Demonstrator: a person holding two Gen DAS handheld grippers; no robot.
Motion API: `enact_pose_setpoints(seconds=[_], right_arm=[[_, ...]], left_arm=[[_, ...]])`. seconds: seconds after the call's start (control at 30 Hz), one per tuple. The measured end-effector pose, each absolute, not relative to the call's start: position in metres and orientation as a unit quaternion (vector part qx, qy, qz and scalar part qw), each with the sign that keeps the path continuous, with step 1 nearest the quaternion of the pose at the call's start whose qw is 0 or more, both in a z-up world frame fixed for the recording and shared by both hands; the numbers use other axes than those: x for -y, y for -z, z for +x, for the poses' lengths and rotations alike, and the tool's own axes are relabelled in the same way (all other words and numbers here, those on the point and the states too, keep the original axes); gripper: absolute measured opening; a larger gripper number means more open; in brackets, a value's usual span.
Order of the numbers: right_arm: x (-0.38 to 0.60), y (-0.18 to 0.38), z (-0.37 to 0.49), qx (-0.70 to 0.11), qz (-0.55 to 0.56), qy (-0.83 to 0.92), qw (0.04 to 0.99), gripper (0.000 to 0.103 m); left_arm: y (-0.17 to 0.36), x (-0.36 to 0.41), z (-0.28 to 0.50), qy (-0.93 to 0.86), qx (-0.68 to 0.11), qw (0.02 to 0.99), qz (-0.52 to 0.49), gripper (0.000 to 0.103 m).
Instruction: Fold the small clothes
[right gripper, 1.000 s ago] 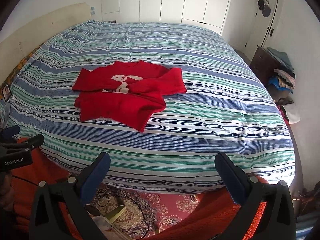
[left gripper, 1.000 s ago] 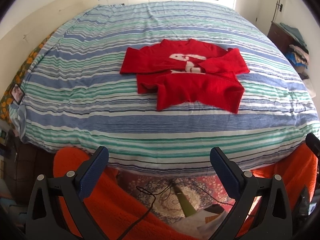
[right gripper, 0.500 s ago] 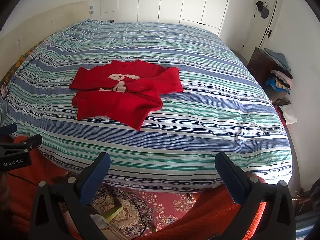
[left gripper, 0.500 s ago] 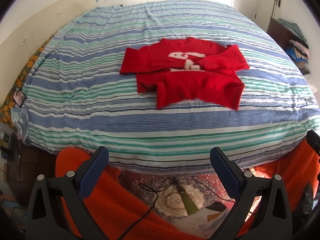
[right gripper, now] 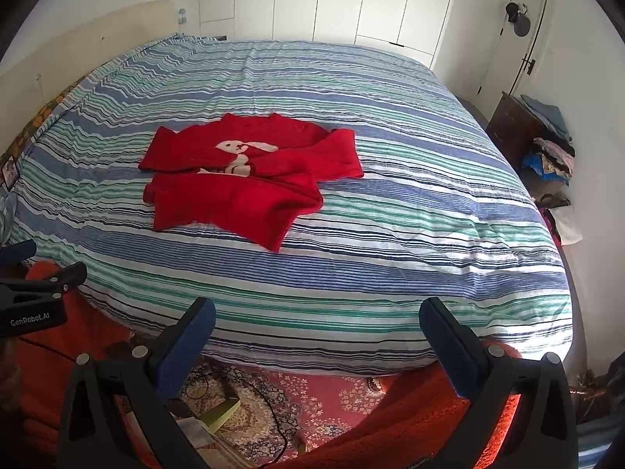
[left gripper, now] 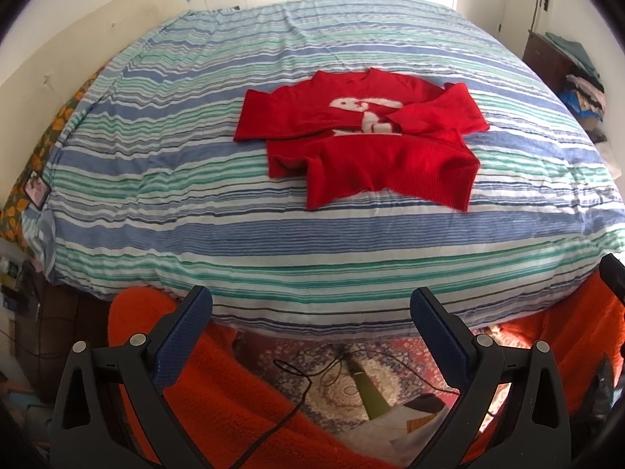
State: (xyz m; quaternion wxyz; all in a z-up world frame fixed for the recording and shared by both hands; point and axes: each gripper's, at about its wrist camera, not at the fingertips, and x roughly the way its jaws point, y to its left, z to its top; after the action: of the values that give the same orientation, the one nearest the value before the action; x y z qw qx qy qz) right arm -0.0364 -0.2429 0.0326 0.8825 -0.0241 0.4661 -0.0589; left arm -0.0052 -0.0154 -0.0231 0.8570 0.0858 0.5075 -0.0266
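Lying flat on the striped bed [left gripper: 164, 211], a red sweater [left gripper: 375, 156] sits a little right of centre in the left view and left of centre in the right view [right gripper: 242, 191]. Its collar points far, toward the closets [right gripper: 351, 0]; its hem, the near edge, lies crooked, with the right corner reaching nearest. Its long axis runs left to right, sleeve to sleeve: the left sleeve sticks out flat, the right one is folded in across the white chest motif. Bare cover surrounds it on every side, widest to the right. Both tongs, left [left gripper: 310, 326] and right [right gripper: 316, 332], hang past the near bed edge, over the rug [right gripper: 312, 394], spread wide and gripping nothing, well apart from the sweater.
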Motion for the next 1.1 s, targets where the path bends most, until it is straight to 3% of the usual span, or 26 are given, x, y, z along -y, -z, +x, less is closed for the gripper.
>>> enact_pose_setpoints(seconds=[0.27, 0.6, 0.73, 0.8, 0.97, 1.03, 1.1], right_arm=[[0.244, -0.030, -0.036, -0.469, -0.016, 0.052, 0.881, 0.103], [0.261, -0.020, -0.028, -0.431, 0.064, -0.021, 0.900, 0.103], [0.275, 0.032, 0.000, -0.438, 0.104, -0.073, 0.890, 0.103], [0.283, 0.063, 0.022, -0.466, 0.139, -0.088, 0.869, 0.098], [0.301, 0.121, 0.074, -0.480, 0.231, -0.126, 0.837, 0.093], [0.303, 0.139, 0.093, -0.482, 0.251, -0.129, 0.830, 0.092], [0.302, 0.155, 0.112, -0.485, 0.264, -0.130, 0.823, 0.083]], left_arm=[[0.033, 0.006, 0.000, 0.024, -0.523, 0.849, 0.074, 0.102], [0.106, -0.070, 0.061, 0.076, -0.559, 0.817, -0.118, 0.101], [0.153, -0.068, 0.109, 0.105, -0.586, 0.785, -0.173, 0.099], [0.160, -0.062, 0.127, 0.120, -0.575, 0.789, -0.181, 0.097], [0.173, -0.044, 0.167, 0.120, -0.550, 0.812, -0.154, 0.097], [0.185, -0.037, 0.177, 0.108, -0.561, 0.809, -0.139, 0.088], [0.195, -0.036, 0.186, 0.109, -0.574, 0.800, -0.139, 0.061]])
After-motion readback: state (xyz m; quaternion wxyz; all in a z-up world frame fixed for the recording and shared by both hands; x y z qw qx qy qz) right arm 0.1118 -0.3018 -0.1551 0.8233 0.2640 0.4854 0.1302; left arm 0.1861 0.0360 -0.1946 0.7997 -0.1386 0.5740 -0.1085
